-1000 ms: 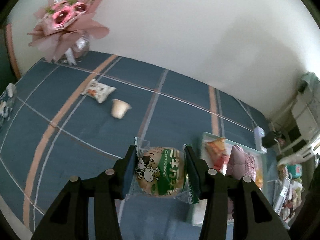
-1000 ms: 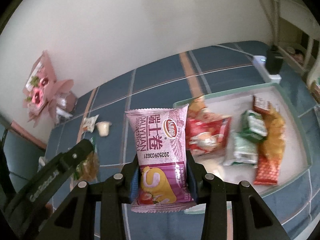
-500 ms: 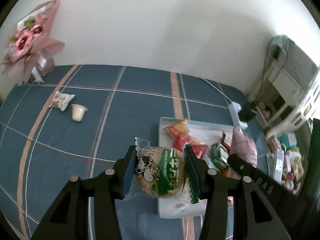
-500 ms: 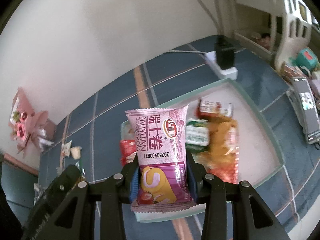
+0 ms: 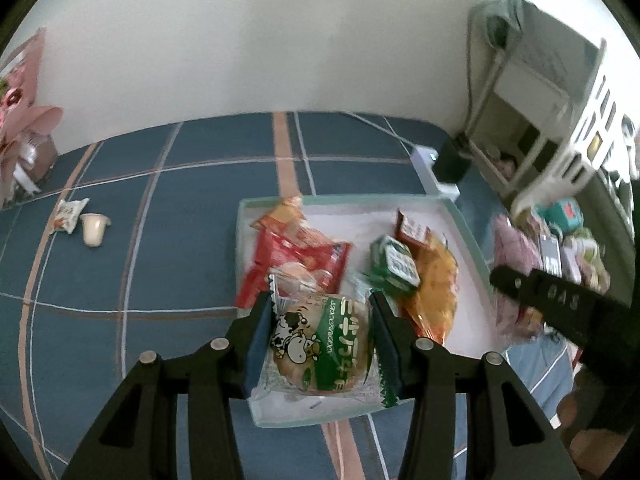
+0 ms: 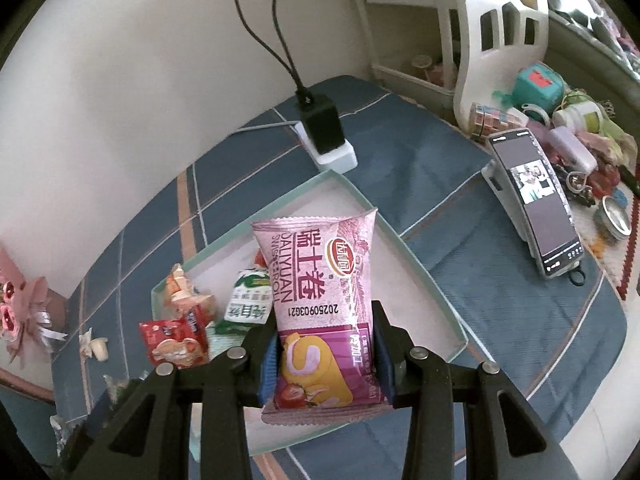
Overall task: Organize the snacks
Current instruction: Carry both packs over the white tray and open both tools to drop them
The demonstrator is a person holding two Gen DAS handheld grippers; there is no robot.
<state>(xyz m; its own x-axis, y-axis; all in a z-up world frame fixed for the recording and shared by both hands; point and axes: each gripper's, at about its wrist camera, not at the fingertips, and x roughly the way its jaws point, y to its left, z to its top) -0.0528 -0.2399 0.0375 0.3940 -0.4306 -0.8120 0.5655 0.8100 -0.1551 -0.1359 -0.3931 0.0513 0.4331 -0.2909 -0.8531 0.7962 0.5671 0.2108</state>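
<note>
My left gripper (image 5: 322, 312) is shut on a clear packet with a round cake and a cow picture (image 5: 320, 346), held over the near end of the pale green tray (image 5: 464, 224). My right gripper (image 6: 325, 326) is shut on a pink Swiss roll packet (image 6: 318, 276), upright over the same tray (image 6: 420, 268). Several snacks lie in the tray: a red packet (image 5: 296, 256), a green packet (image 5: 394, 262), an orange packet (image 5: 434, 284). The right gripper's black finger (image 5: 560, 300) and its pink packet show at the right of the left wrist view.
A small snack packet (image 5: 68, 214) and a jelly cup (image 5: 94, 228) lie on the blue checked cloth at the left. A power strip with a black plug (image 6: 326, 132) sits behind the tray. A phone on a stand (image 6: 536, 200) and clutter lie right. A pink bouquet (image 5: 20, 136) stands far left.
Both grippers have swung to the right with their packets, from over the bare cloth to over the tray. Both grips are unchanged.
</note>
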